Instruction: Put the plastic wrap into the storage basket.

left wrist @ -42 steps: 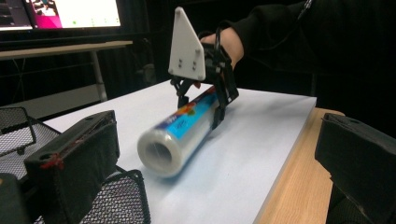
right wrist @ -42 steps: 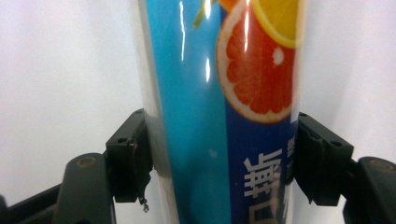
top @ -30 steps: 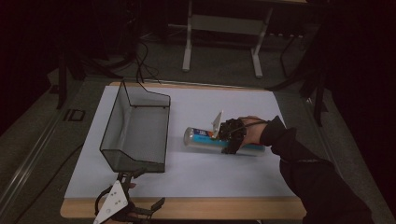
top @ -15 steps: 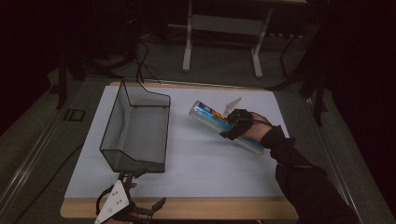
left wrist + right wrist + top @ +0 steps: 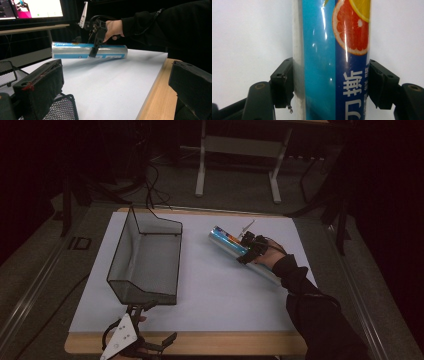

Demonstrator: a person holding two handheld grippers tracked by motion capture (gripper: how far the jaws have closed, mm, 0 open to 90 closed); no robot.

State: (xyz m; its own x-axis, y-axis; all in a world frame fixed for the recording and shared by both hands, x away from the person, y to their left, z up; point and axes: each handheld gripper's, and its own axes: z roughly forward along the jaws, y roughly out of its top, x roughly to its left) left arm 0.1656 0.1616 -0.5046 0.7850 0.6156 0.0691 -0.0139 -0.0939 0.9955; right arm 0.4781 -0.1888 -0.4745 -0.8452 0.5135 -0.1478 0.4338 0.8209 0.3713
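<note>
A long roll with a blue label and a grapefruit picture lies slantwise low over the white table top, right of centre. Whether it touches the top I cannot tell. My right gripper is shut on its middle, one pad pressed on each side. My left gripper stands open with nothing between its jaws at the table's near edge. One of its jaws is over the near corner of a black wire mesh basket.
The white top sits on a wooden table with a bare wood strip along the near edge. A metal desk frame and cables are on the floor behind. A lit monitor stands behind the table in the left gripper view.
My right gripper has carried the roll away from the basket toward the far right and turned it from lying crosswise to slantwise. The left gripper has kept still.
</note>
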